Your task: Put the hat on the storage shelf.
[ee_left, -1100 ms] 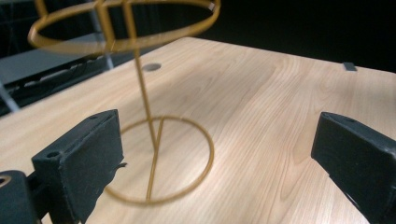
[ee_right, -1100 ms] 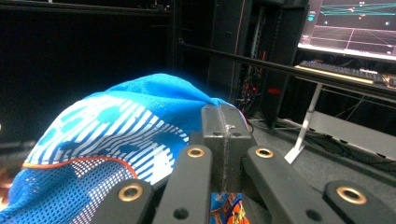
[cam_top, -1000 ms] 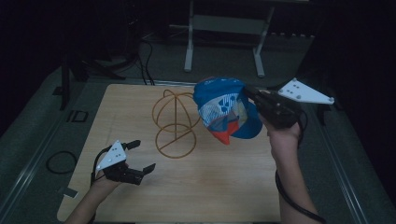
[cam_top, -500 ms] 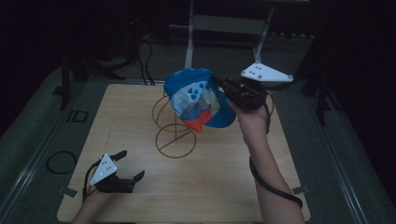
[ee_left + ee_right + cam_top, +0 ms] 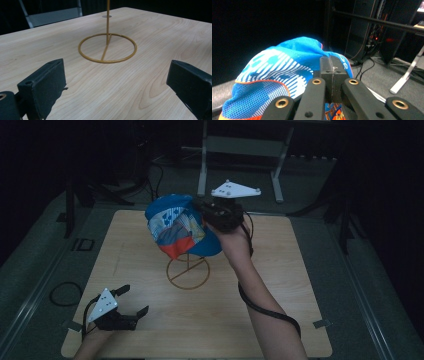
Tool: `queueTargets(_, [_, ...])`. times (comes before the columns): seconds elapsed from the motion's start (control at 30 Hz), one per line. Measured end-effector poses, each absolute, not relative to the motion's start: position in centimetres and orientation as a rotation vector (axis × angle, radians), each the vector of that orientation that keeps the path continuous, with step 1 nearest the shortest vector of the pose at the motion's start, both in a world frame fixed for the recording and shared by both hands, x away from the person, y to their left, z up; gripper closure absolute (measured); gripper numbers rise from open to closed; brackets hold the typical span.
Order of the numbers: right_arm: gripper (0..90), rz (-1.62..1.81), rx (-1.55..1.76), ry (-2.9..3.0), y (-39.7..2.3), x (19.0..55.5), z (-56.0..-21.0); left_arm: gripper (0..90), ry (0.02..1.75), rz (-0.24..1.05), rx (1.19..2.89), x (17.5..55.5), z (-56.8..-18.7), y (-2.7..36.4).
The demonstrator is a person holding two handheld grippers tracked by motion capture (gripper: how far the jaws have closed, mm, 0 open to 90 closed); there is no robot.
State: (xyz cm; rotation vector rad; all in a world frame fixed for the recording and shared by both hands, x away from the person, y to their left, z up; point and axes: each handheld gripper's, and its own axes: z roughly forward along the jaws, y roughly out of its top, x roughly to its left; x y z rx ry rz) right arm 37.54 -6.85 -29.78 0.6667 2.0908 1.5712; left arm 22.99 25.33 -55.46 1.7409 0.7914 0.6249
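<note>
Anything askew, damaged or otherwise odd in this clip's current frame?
Nothing looks damaged or spilled. The blue cap sits tilted over the top of the gold wire stand, pinched at its edge by the right gripper, so it isn't seated square yet. The left gripper rests open near the table corner, holding nothing.

High view looks down on whole table [image 5: 280, 310]; left gripper view low, close, sharing wire stand [image 5: 188, 271] base.

wire stand [image 5: 187, 270] mid-table [image 5: 280, 310]; bare wood seemingly elsewhere
</note>
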Motion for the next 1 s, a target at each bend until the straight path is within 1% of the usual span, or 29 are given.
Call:
queueTargets(0.2, [90.0,1.527,0.675,2.159,-5.2,38.2,-31.5,2.7,0.799,0.609,1.731,23.1,-55.6,25.6])
queueTargets(0.4, [90.0,1.502,0.685,2.198,-4.8,38.5,-33.0,2.7,0.806,0.597,1.731,23.1,-55.9,25.5])
queueTargets(0.73, [90.0,1.516,0.735,2.206,-6.5,38.4,-35.2,2.7,0.814,0.587,1.725,23.2,-56.1,25.5])
queueTargets(1.0, [90.0,1.548,0.734,2.201,-7.7,37.3,-36.2,2.7,0.815,0.584,1.726,23.1,-56.2,25.4])
